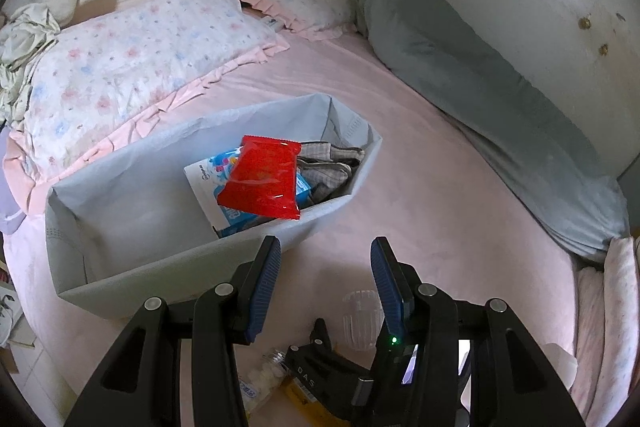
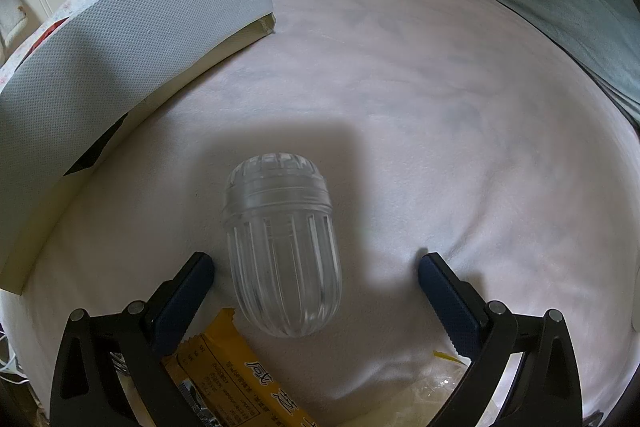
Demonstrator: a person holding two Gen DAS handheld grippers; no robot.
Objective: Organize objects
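A: What's the room like?

B: A bedroom. A bed (image 1: 400, 131) with a pale pink sheet carries everything, and a cream headboard stands behind it.

A: And the things being organized?

B: A grey fabric storage bin (image 1: 132, 195) sits open on the bed. Inside it a red snack packet (image 1: 262, 183) lies tilted on top of a white and blue box (image 1: 208, 183), with a folded plaid cloth (image 1: 328, 167) at the bin's far end. Near the bin, on the sheet, a clear ribbed plastic jar (image 2: 282, 251) lies on its side, its cap end pointing away from the right gripper (image 2: 316, 267).

A: Is that jar gripped?

B: No. The right gripper's jaws stand wide on either side of it; the left finger is just beside the jar's wall, the right finger well apart from it. A yellow snack wrapper (image 2: 224, 359) lies just beside the jar, under that gripper's left finger.

A: The other gripper?

B: The left gripper (image 1: 324, 259) hovers by the bin's near wall, jaws partly apart, nothing between them. Below it the right gripper's black body shows, with a small bottle of white pellets (image 1: 260, 379) beside it.

A: Beyond the bin?

B: Behind it, two floral pillows (image 1: 132, 55) with pink frills. Further from the bin, a long grey-green bolster (image 1: 480, 99) lies along the wall.
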